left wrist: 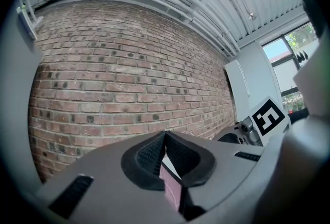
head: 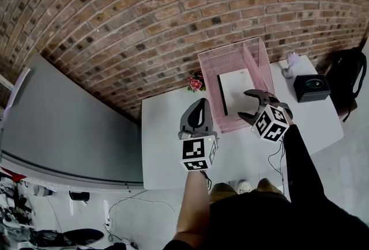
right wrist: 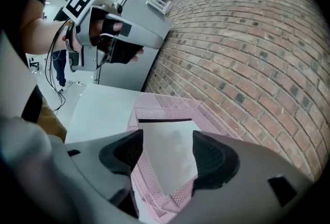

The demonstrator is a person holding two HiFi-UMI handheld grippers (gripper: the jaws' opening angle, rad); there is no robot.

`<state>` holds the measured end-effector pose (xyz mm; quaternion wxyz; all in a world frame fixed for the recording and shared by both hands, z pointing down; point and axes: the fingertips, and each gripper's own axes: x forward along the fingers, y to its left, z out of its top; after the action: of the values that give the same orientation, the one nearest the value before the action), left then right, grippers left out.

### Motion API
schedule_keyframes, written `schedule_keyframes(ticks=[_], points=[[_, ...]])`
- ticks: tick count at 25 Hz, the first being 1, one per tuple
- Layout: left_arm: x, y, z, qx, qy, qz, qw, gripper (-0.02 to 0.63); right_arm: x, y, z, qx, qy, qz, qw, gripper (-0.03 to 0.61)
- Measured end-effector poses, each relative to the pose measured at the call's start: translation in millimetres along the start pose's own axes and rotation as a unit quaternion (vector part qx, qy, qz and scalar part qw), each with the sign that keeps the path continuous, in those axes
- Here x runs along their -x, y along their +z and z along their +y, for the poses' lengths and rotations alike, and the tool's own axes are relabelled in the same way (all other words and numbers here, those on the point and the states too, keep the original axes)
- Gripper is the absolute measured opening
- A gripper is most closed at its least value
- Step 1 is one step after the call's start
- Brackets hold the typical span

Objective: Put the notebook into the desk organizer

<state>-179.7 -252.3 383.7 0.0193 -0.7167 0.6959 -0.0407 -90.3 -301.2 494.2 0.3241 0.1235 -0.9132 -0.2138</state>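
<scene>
Near edge: the white desk [head: 167, 154] is bare along its near edge and across its left half, which leaves open room there.
Left gripper: the left gripper [head: 201, 103] is held over the desk just left of the desk organizer [head: 228, 61]. Its fingers [left wrist: 149, 156] are pressed together at the tips and grip nothing. A sliver of pink mesh shows through the slit lower down between them.
Right gripper: the right gripper [head: 245, 105] is over the near right part of the desk organizer. Its fingers [right wrist: 214, 158] are spread wide and hold nothing.
Notebook: the notebook [head: 237, 90] has a white cover and a dark spine on its left edge, and it lies flat on the floor of the desk organizer. In the right gripper view it shows through the gap between the fingers, beyond their tips, and neither finger touches it.
Organizer edges: the pink mesh is open on top with a low near rim. The far and right walls stand tall, so the way in is from above and from the near side.
Right of the organizer: a black box [head: 312, 87] sits near the desk's right edge, with a small pale lilac object [head: 290, 63] behind it. Both are well apart from the right gripper.
Back left corner: a small bunch of red and pink flowers [head: 195, 83] is just beside the organizer's far left corner, by the wall.
Far limit: a brick wall [head: 144, 18] runs along the back of the desk. The organizer's far wall is close to it.
Left side: a large grey panel [head: 69, 128] slants beside the desk's left edge.
</scene>
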Motion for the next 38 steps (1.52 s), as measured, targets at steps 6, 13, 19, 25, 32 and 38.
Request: schedule_keyframes(ticks=[6,13,19,25,32,38], points=[[10,0,0,-0.001,0.001,0.0,1.0,0.015,13,13,-3,-0.048,-0.034,-0.045,0.997,0.287],[17,0,-2,-0.004,0.0,0.002,1.0,0.015,32,24,-8,-0.105,-0.072,-0.095,0.987,0.287],[23,6,-7,-0.014,-0.001,-0.001,0.9999,0.015,56,26,-25,-0.169,-0.136,-0.142,0.966,0.287],[26,10,-13,-0.021,-0.007,-0.003,0.9997,0.015,86,22,-35,-0.223,-0.183,-0.182,0.94,0.287],[32,14,-13,-0.026,-0.005,-0.011,0.9996,0.015,104,24,-33,-0.226,-0.215,-0.2,0.929,0.285],[37,18,-2,-0.025,-0.015,-0.021,0.9994,0.015,113,35,-32,-0.236,-0.242,-0.21,0.918,0.285]])
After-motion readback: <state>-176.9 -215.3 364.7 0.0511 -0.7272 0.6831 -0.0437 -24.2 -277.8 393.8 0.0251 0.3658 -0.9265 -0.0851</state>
